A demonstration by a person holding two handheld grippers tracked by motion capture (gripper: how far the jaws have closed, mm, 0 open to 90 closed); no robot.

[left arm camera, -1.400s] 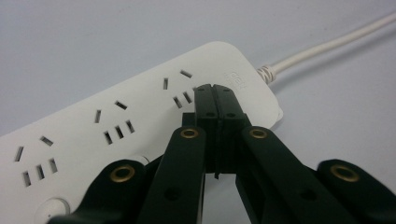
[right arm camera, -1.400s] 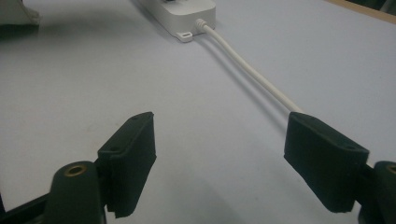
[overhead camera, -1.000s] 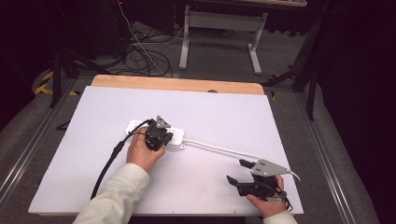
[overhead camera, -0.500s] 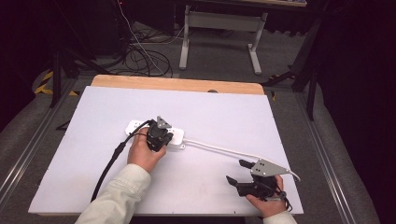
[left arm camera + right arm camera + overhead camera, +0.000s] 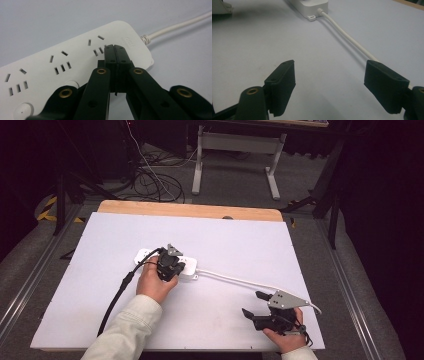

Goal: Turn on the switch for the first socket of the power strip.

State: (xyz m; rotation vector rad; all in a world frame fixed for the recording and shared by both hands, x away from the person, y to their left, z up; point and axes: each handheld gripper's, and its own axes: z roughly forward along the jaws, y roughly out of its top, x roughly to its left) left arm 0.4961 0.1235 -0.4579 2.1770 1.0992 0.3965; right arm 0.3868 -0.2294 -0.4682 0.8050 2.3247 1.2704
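A white power strip [image 5: 186,268] with several sockets lies on the white board [image 5: 240,240]. My left gripper [image 5: 170,264] hovers over its right end. In the left gripper view the jaws are pressed together with nothing between them, and my left gripper [image 5: 115,47] has its tips at the socket nearest the cable end of the power strip [image 5: 62,62]. A white cable [image 5: 240,280] runs from the strip to the right. My right gripper [image 5: 253,303] rests open near the board's front right; in the right gripper view the cable [image 5: 347,36] passes by its right pad [image 5: 384,85].
The wooden table edge [image 5: 190,210] shows behind the board. On the floor beyond are a desk frame [image 5: 235,157] and loose black cables [image 5: 155,182]. A black cable [image 5: 117,295] trails from the left gripper across the board. Round buttons [image 5: 23,110] sit along the strip's near side.
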